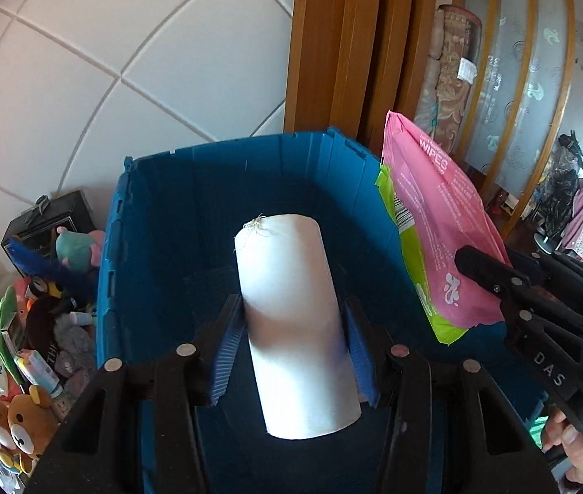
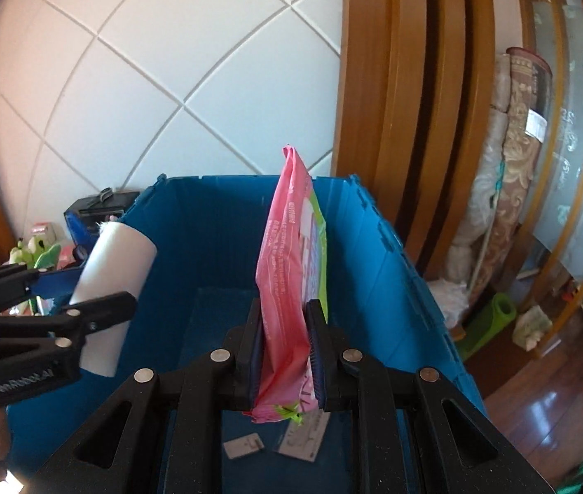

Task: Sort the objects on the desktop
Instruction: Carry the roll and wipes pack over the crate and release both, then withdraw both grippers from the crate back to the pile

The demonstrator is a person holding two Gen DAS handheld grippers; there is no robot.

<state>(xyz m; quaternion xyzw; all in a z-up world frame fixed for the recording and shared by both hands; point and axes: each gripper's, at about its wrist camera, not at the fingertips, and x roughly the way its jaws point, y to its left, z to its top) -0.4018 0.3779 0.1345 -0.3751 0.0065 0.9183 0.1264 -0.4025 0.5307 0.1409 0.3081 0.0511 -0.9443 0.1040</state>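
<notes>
So a white paper roll is clamped between the blue-padded fingers of the left gripper, and it's held out over the open blue crate, tilted so its far end leans toward 11 o'clock in the left wrist view. A bit of frayed fibre can be seen on that far end.

Over at 3 o'clock in the same view, the right gripper is seen with a pink and green wipes pack pinched at its lower edge, the pack sticking up toward 12 o'clock above the crate's right wall. A thumb of the person's hand is visible down at 4 o'clock.

From the right wrist camera, the wipes pack is shown edge-on, squeezed tight between the nearly closed fingers of the right gripper, standing upright over the crate. The left gripper with the paper roll comes in from 9 o'clock, just over the crate's left wall.

A couple of small paper bits are lying on the crate floor at 6 o'clock. Plush toys and small packets are piled on the surface left of the crate, around 8 o'clock in the left view. White tiled wall is behind everything.
</notes>
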